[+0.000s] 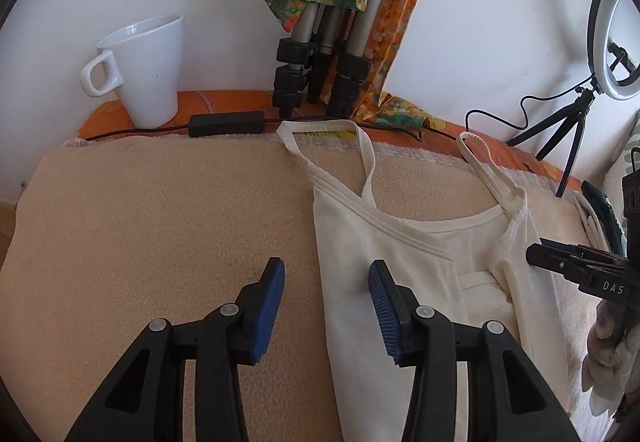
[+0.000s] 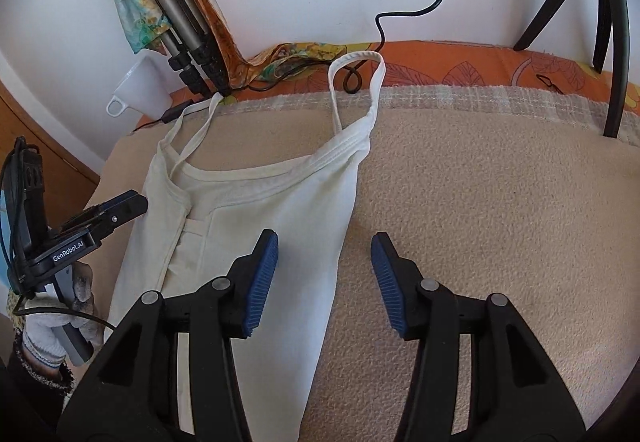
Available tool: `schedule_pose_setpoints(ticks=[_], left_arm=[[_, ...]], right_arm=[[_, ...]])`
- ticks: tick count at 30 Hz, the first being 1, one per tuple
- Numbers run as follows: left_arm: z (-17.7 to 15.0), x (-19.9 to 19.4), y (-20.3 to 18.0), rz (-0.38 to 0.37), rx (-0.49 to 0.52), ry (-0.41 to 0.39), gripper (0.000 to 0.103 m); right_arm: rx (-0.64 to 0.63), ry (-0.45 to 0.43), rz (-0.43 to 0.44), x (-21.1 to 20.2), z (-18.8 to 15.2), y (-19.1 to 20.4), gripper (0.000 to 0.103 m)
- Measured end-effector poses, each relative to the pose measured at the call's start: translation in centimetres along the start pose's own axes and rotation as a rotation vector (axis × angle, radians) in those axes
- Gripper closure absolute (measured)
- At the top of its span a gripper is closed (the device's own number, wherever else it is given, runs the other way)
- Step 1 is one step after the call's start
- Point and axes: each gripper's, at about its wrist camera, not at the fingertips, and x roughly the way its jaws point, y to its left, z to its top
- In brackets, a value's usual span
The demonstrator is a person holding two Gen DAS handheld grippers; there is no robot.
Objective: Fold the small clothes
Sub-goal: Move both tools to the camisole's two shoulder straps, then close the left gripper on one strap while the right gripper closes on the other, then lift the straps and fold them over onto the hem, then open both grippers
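Note:
A cream strappy top (image 1: 400,274) lies flat on a beige blanket (image 1: 160,242), straps toward the wall. It is folded lengthwise into a narrow strip. My left gripper (image 1: 326,306) is open and empty, straddling the top's left edge. My right gripper (image 2: 324,282) is open and empty, straddling the top's (image 2: 260,226) right edge. Each gripper shows at the side of the other's view: the right one (image 1: 576,266), the left one (image 2: 108,218).
A white mug (image 1: 144,70), a black power adapter (image 1: 228,124) with cable, and folded tripod legs (image 1: 316,74) draped with a colourful scarf stand at the back by the wall. A ring light on a small tripod (image 1: 600,62) stands at the back right.

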Motion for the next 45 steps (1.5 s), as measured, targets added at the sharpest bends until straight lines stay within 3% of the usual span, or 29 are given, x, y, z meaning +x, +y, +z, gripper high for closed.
schedule_pose_setpoints(ticks=[4, 9, 10, 15, 17, 19, 24, 29, 37, 45], left_arm=[[0.6, 0.7, 0.1, -0.015, 0.001, -0.006, 0.053], [1.7, 1.6, 0.9, -0.09, -0.064, 0.0, 0.054], [1.7, 1.8, 0.8, -0.088, -0.059, 0.0, 0.057], [1.9, 2.6, 0.8, -0.139, -0.049, 0.006, 0.089], [1.9, 2.6, 1.0, -0.155, -0.066, 0.009, 0.099], [1.9, 2.5, 1.1, -0.17, -0.077, 0.008, 0.102], [1.9, 1.3, 1.2, -0.203, -0.108, -0.02, 0.103], [2.0, -0.8, 0.0, -0.227, -0.074, -0.06, 0.103], [1.5, -3.6, -0.5, -0.224, -0.064, -0.09, 0.103], [0.0, -9.0, -1.6, -0.231, -0.029, -0.131, 0.103]], right_arm=[[-0.088, -0.003, -0.076, 0.9, 0.9, 0.5, 0.06], [-0.075, -0.007, 0.006, 1.2, 1.8, 0.0, 0.06], [-0.074, -0.009, 0.008, 1.3, 1.9, 0.0, 0.06], [-0.042, -0.022, 0.051, 2.0, 2.5, -0.2, 0.062], [-0.028, -0.023, 0.071, 2.1, 2.5, -0.3, 0.084], [-0.009, -0.021, 0.079, 2.2, 2.5, -0.7, 0.094], [0.053, -0.051, 0.127, 1.3, 2.5, -1.3, 0.096], [0.065, -0.084, 0.153, -0.2, 2.2, -1.3, 0.097], [0.05, -0.123, 0.192, -3.9, 1.3, -0.7, 0.097], [0.0, -0.148, 0.209, -8.2, -0.5, 1.3, 0.098]])
